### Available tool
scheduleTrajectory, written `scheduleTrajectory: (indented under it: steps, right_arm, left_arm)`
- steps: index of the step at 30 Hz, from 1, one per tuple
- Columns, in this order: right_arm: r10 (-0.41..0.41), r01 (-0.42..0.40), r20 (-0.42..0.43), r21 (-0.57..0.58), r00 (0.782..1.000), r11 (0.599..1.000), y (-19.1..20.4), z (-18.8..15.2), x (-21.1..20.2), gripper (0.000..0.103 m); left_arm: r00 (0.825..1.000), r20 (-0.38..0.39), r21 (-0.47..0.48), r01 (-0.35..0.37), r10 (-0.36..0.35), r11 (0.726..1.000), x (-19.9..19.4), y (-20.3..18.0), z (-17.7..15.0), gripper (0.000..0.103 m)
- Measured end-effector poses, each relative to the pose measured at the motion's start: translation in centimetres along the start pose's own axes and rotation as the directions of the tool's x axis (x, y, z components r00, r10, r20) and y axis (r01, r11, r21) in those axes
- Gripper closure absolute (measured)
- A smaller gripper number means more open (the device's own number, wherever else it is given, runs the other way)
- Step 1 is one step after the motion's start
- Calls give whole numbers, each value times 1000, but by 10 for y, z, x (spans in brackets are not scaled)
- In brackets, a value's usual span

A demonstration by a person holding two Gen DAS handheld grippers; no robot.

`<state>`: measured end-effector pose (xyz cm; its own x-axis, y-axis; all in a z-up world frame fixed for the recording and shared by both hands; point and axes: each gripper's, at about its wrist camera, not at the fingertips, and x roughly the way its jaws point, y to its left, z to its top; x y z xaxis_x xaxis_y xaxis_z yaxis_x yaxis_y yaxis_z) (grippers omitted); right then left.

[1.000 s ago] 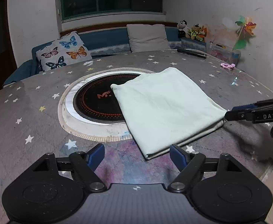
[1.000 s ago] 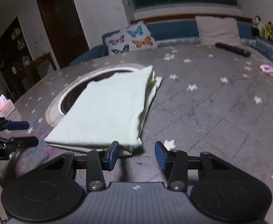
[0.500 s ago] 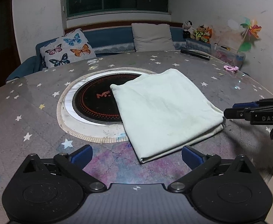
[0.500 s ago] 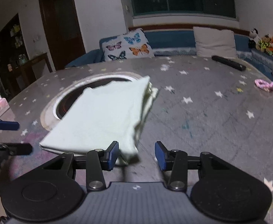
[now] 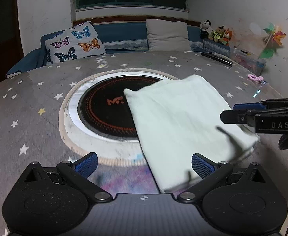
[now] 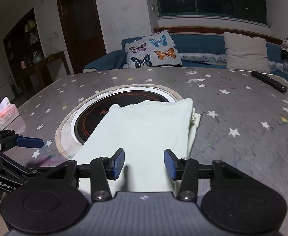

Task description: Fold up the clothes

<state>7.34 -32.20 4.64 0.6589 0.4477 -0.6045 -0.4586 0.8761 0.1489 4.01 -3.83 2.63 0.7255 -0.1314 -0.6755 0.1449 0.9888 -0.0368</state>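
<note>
A pale green folded cloth (image 5: 183, 122) lies flat on the star-patterned table (image 5: 25, 118), partly covering the round black hob (image 5: 104, 114). My left gripper (image 5: 144, 165) is open wide just above the table, its right pad over the cloth's near corner. In that view my right gripper (image 5: 229, 112) hovers at the cloth's right edge. Seen from the right wrist, the cloth (image 6: 144, 129) runs under my right gripper (image 6: 144, 164), which is open with nothing pinched between its pads. My left gripper (image 6: 29, 156) sits at the left, beside the cloth.
A black remote (image 6: 269, 81) and a pink hair tie (image 5: 255, 77) lie at the far right of the table. A tissue box (image 6: 5, 114) stands off its left edge. Cushions (image 5: 75, 41), soft toys (image 5: 216, 32) and a clear plastic box (image 5: 248, 61) line the back.
My left gripper opened wider and moved toward the cloth's near corner. My right gripper shifted left over the cloth's edge and its pads spread a little. The cloth stayed in place.
</note>
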Motion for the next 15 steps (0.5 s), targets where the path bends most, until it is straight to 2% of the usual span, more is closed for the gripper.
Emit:
scheduleTrajectory:
  steps: [2,15]
  right_arm:
    - [-2,2,-5,-1,1000,1000,0,5,7,53]
    - [-10,11,-34,36,999,999,-27,42,64,53]
  left_arm:
    - [1000,-5,-8,-3,3,1000,6,2,5,0]
    - [999,-32,-39,-13,12,999,46,9,33,0]
